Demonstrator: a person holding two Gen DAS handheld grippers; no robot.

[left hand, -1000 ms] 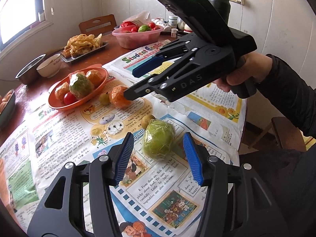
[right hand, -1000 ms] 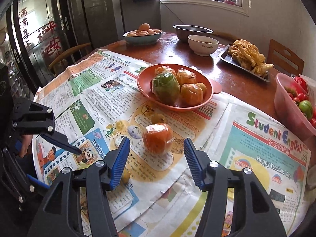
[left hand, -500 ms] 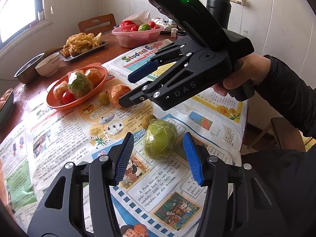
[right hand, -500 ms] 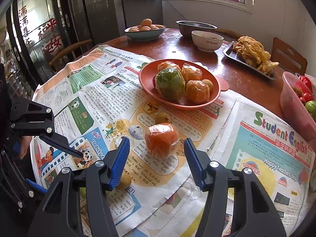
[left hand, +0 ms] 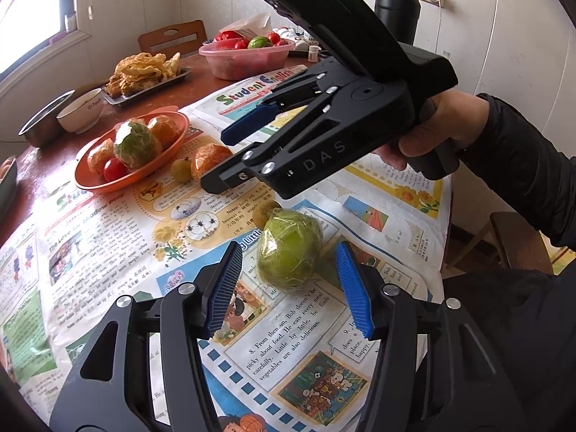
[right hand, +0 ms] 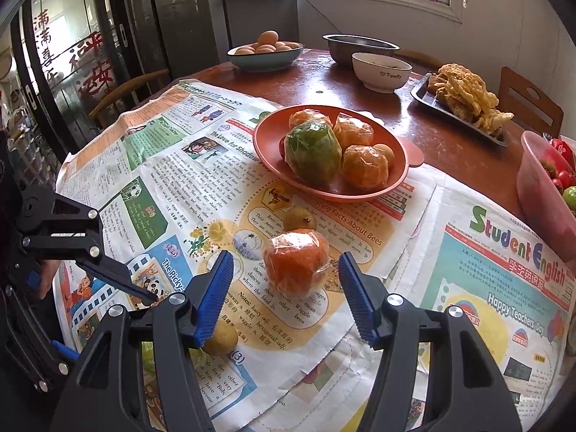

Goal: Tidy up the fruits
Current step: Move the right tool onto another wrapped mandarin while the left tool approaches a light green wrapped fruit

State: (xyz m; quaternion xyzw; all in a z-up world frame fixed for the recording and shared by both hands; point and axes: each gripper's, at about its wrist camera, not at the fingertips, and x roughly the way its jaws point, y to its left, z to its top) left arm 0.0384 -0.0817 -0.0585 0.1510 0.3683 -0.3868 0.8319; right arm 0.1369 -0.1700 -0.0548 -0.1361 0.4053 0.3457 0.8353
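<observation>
A green fruit (left hand: 291,248) in clear wrap lies on the newspaper. My left gripper (left hand: 289,252) is open around it, jaws opening a little, pads clear of it. A wrapped orange (right hand: 296,266) lies between the pads of my right gripper (right hand: 285,257), whose jaws are opening without touching it. An orange plate (right hand: 259,136) holds one green and several orange wrapped fruits and a red tomato (left hand: 115,169). In the left wrist view the right gripper (left hand: 219,162) hangs over the paper, held by a hand (left hand: 442,133). Small yellow-green fruits (right hand: 298,217) (right hand: 219,338) lie loose.
Newspaper (right hand: 504,288) covers the near half of the wooden table. Behind stand a pink tub of tomatoes (left hand: 248,61), a tray of fried food (left hand: 144,72), a white bowl (right hand: 381,72), a steel bowl (right hand: 360,46), a bowl of eggs (right hand: 264,54) and a black flask (left hand: 396,10).
The right gripper has edged closer to the wrapped orange and its pads stand a little wider. The left gripper has hardly shifted around the green fruit.
</observation>
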